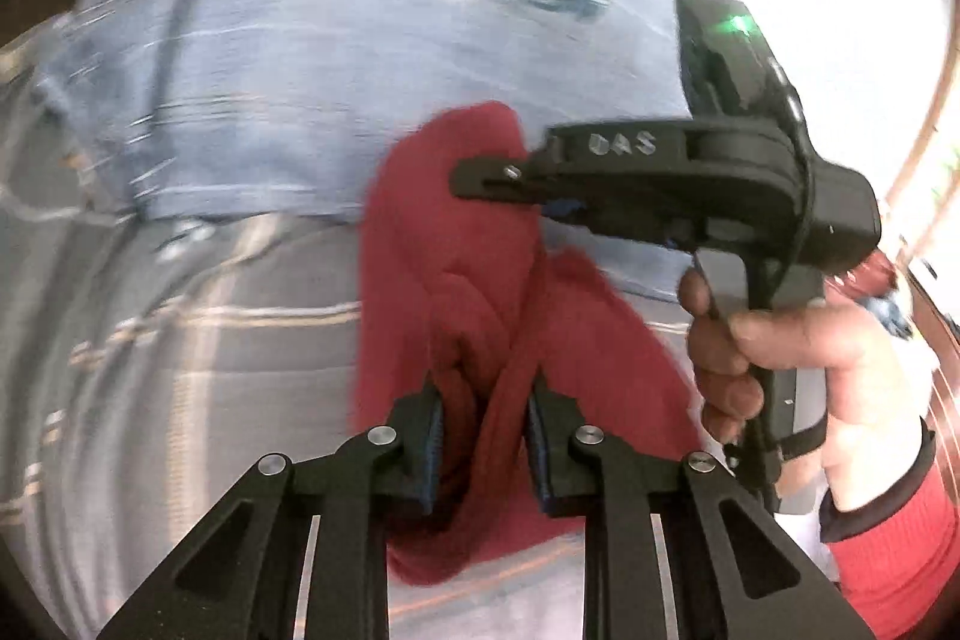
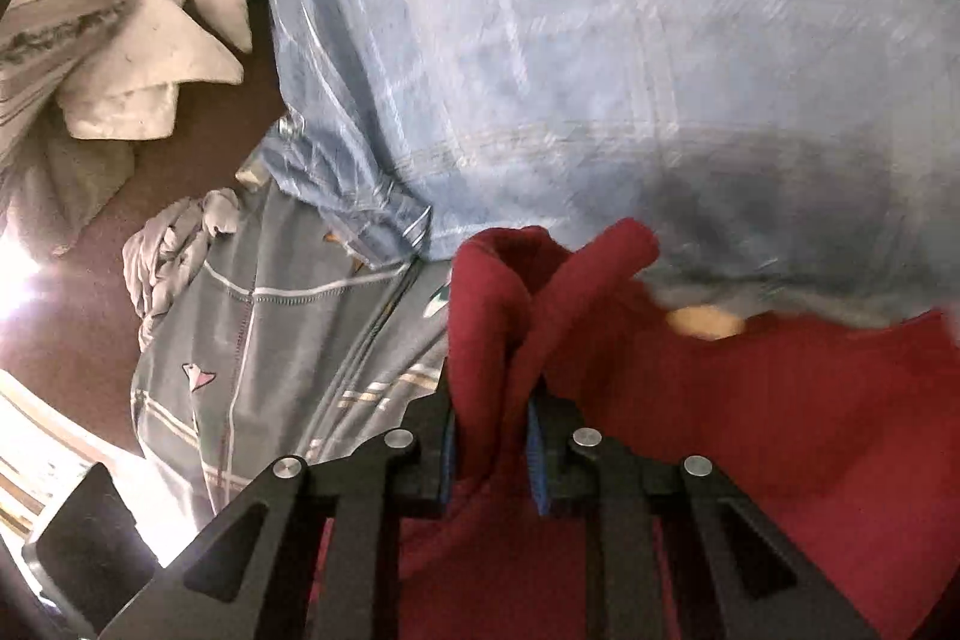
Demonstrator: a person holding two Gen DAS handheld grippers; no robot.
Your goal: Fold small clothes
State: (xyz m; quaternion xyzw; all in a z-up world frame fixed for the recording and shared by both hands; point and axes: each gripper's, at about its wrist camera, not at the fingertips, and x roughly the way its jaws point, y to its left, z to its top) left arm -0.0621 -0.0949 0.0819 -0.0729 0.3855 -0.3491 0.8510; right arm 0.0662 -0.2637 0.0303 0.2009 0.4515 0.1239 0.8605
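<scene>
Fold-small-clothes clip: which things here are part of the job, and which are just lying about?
In the job: red cloth, pinched by left gripper and right gripper.

Lying about: blue checked bedding, grey checked sheet, white cloths.

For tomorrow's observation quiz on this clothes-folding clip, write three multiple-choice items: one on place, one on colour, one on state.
1. Where does the right gripper appear in the left wrist view?
A. right of the cloth
B. left of the cloth
C. absent

2. What colour is the gripped cloth?
A. green
B. red
C. yellow

3. How are the left jaws?
A. wide open, empty
B. holding a cup
C. shut on cloth

Key: 1 A, the right gripper reaches in from the right; 2 B, the red cloth is plainly red; 3 C, the left gripper pinches its folds.
</scene>
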